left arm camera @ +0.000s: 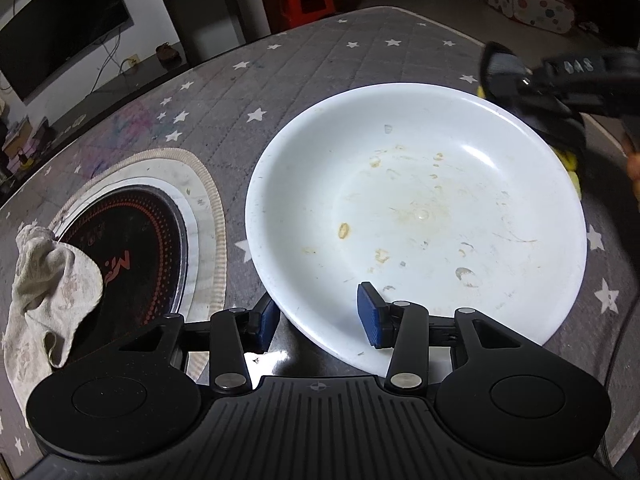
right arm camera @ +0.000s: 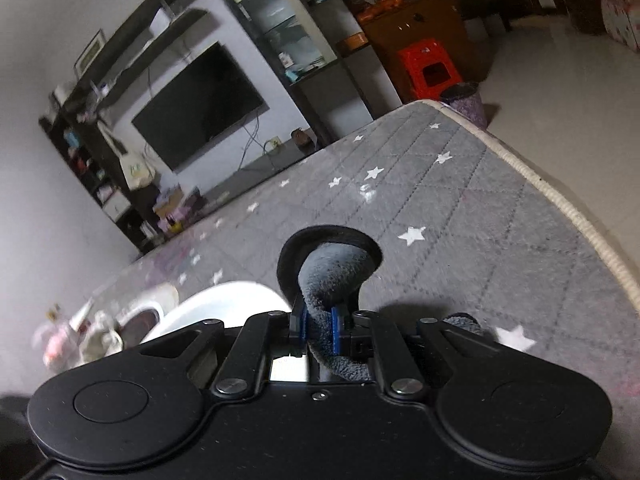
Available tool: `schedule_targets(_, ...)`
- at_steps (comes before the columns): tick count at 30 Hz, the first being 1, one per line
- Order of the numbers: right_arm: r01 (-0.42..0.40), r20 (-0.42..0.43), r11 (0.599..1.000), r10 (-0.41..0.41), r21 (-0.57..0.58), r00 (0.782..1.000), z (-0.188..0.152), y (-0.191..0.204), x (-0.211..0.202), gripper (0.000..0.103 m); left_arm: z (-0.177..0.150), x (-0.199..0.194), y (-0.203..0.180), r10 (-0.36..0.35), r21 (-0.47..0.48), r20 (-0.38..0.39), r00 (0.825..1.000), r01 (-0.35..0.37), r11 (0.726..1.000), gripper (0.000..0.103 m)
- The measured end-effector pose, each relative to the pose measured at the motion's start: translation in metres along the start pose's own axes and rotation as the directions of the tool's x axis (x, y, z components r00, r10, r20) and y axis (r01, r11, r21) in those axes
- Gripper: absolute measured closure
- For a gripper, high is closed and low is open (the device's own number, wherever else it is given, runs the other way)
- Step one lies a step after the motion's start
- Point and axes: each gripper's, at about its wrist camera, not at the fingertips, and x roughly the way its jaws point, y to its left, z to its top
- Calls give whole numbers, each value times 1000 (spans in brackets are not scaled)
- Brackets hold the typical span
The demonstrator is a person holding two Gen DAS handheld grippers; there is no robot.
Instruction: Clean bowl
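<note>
A wide white bowl [left arm camera: 420, 208] with dried yellowish food specks sits on the grey star-patterned table cover; its edge also shows in the right wrist view [right arm camera: 224, 304]. My left gripper [left arm camera: 320, 314] is open, its two blue pads straddling the bowl's near rim, one outside and one inside. My right gripper [right arm camera: 317, 330] is shut on a grey fluffy cleaning cloth [right arm camera: 332, 276] with a black edge, held above the table. In the left wrist view the right gripper [left arm camera: 560, 80] is blurred at the bowl's far right rim, with the cloth [left arm camera: 500, 70] in it.
A round induction cooker [left arm camera: 132, 248] on a white mat lies left of the bowl, a crumpled beige rag [left arm camera: 48, 296] over its left edge. Something yellow [left arm camera: 570, 160] lies behind the bowl's right rim. The table's piped edge [right arm camera: 560, 200] runs at right.
</note>
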Motion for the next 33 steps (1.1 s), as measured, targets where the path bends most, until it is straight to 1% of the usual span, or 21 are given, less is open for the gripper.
schedule_targets(3,-3,3,999,3,44,1000,5,-3,6,91,0,0,-1,4,0,3,1000,-4,1000,58)
schedule_targets(9,29,-28,998,-27,48,999,-1,-9,10,91,1,3,2,-10,-10,0,1000,10,1000,58)
schedule_targets(11,27,-34,998,-25,58,999,-6,-13,4,91,2,4,2,-9,-9,0,1000,9,1000,58)
schedule_targets(17,1,-26,994,2,105,1000,-21,-20,-24,91,3,3,0,-12,37,10,1000,11,999,58)
schedule_targets(24,-29,-26,982,34,185,999,-28,-34,-45,92,-1,0,3,-81,99,11,997,79,992,58)
schedule_targets(28,-29,-16,975,33,220,999,-22,-37,-40,92,6,7,5,-90,122,3,996,89,989,58)
schedule_targets(31,-21,-15,977,25,214,1000,-17,-35,-31,92,11,12,5,-78,140,3,997,77,987,58)
schedule_targets(33,-12,-17,982,15,188,1000,-13,-30,-22,92,15,15,6,-76,129,-7,997,77,989,58)
